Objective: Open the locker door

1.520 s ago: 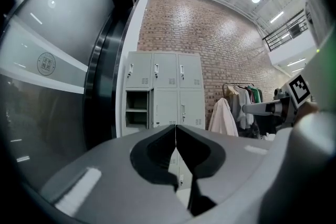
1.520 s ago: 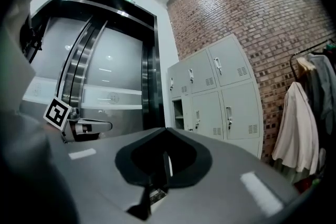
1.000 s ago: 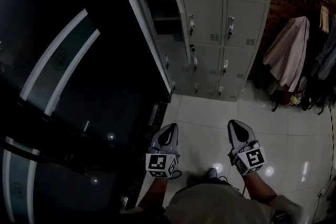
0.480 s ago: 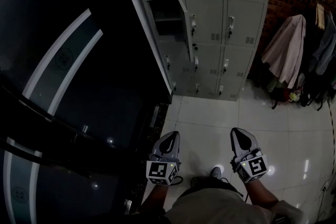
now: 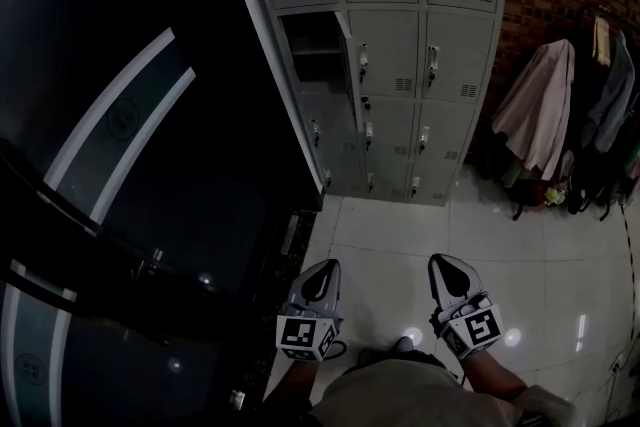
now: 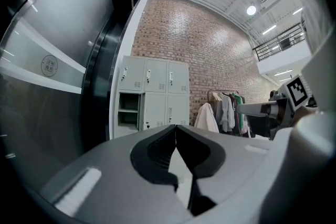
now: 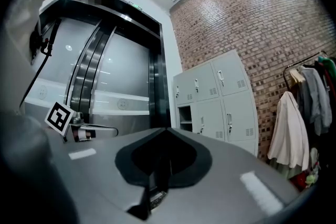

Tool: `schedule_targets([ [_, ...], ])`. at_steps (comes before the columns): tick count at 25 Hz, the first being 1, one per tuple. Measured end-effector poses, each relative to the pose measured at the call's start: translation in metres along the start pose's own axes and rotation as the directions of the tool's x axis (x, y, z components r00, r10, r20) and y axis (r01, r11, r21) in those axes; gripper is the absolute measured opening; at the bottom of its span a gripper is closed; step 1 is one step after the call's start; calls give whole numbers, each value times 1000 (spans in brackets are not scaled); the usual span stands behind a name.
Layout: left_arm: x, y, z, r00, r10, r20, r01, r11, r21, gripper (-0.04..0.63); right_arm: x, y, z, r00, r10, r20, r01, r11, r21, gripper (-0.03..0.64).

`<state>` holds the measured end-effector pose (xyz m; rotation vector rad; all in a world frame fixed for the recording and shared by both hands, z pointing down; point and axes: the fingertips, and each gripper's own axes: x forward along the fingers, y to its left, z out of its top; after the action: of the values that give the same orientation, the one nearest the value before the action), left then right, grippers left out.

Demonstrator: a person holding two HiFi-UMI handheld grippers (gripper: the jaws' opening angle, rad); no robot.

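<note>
Head view: both tools held low, lockers well ahead across the tiled floor [image 5: 530, 235].

I read the left hand-held gripper [image 5: 325, 267] and the right hand-held gripper [image 5: 447, 263] as closed, tips together, with nothing between them in either gripper view. The grey lockers [image 5: 400, 65] stand straight ahead and far out of reach. In the left column, second row, one compartment [image 5: 312, 45] already gapes, its door [image 5: 345, 37] swung out edge-on along the opening's right side. The other doors look closed, tall axis upright, latches near their left edges. I judge the left tool nearer that column, so it would lead. Coats [image 5: 530, 110] hang to the right. I can read no lettering; the round emblem on the glass [image 5: 120, 120] is too small.
</note>
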<state>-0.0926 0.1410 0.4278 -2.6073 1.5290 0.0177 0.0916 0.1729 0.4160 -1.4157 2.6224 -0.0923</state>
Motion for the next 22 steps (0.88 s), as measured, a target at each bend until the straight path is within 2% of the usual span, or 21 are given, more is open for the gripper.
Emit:
schedule_targets([
  [4, 11, -3, 2, 1000, 4, -1, -4, 1000, -10, 71, 4, -10, 6, 1000, -8, 4, 8, 1000, -1, 0],
  [18, 38, -9, -11, 1000, 12, 17, -13, 1000, 18, 71, 14, -41, -13, 1000, 10, 2, -10, 1000, -3, 0],
  [22, 46, -9, -24, 1000, 19, 21, -19, 1000, 8, 71, 20, -50, -18, 999, 11, 45, -10, 1000, -15, 0],
])
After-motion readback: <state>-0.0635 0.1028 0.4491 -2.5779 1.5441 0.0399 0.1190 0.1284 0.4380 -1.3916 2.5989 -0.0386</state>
